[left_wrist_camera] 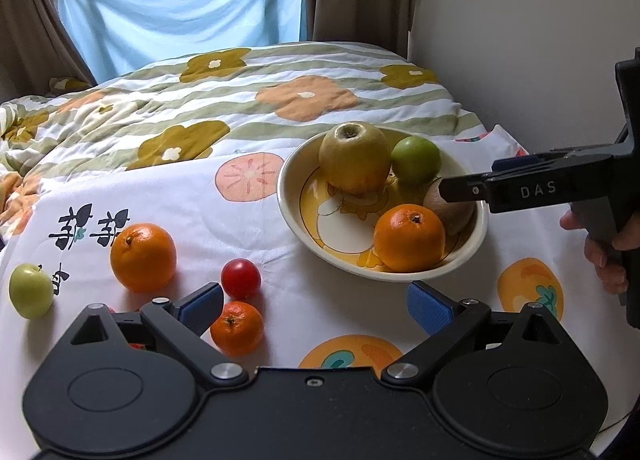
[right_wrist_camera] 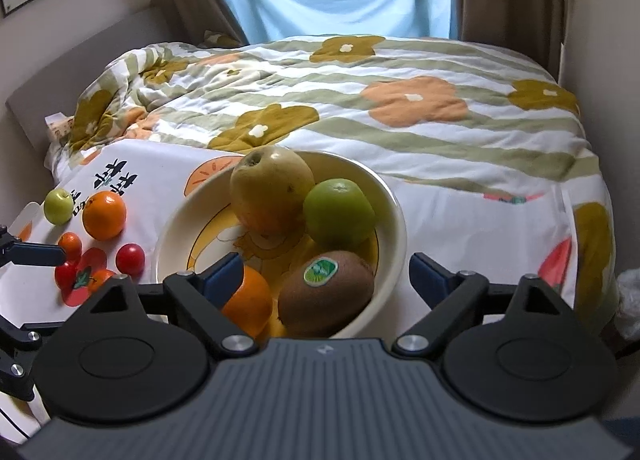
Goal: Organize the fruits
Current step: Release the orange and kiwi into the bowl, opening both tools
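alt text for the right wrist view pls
A cream bowl holds a kiwi, two oranges' worth of colour aside: one orange, a green fruit and a yellow pear; the right gripper is open over the kiwi.

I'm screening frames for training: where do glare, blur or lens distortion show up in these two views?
Left wrist view: fisheye bends the curtains, dark corners vignette, window glare sits on the bowl; fruit sharp. Right wrist view: the same bending, the bedspread slightly soft, highlights on the pear; the kiwi stays sharp.
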The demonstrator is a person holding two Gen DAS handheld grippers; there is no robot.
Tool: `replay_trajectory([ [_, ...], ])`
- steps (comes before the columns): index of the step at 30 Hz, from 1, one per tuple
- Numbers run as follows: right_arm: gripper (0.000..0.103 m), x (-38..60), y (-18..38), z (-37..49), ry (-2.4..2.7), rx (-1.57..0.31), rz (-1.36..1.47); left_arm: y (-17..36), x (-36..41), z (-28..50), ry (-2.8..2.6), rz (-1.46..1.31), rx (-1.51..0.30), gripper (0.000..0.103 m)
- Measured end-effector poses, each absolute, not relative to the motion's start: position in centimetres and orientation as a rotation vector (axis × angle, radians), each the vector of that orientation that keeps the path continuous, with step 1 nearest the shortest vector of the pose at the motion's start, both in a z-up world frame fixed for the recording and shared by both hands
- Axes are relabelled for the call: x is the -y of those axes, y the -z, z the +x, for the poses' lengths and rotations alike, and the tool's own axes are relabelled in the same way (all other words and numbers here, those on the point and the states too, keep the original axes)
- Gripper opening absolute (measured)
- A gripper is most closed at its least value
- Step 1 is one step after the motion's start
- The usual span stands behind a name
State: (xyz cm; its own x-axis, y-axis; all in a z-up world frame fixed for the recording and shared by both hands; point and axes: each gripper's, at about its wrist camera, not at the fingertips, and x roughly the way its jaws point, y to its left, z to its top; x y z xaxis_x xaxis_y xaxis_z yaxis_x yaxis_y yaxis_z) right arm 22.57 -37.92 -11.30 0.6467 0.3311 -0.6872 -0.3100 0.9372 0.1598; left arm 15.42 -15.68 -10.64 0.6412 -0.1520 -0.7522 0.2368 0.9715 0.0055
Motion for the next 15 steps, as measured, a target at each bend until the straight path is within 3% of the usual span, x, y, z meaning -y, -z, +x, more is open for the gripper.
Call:
replay_trajectory([
  [15, 0.103, 38.2, 7.9, 18.2, -0.31, -0.751, 0.028, 7.2, 15.0, 11.8, 0.187, 0.103, -0.763, 0.101],
])
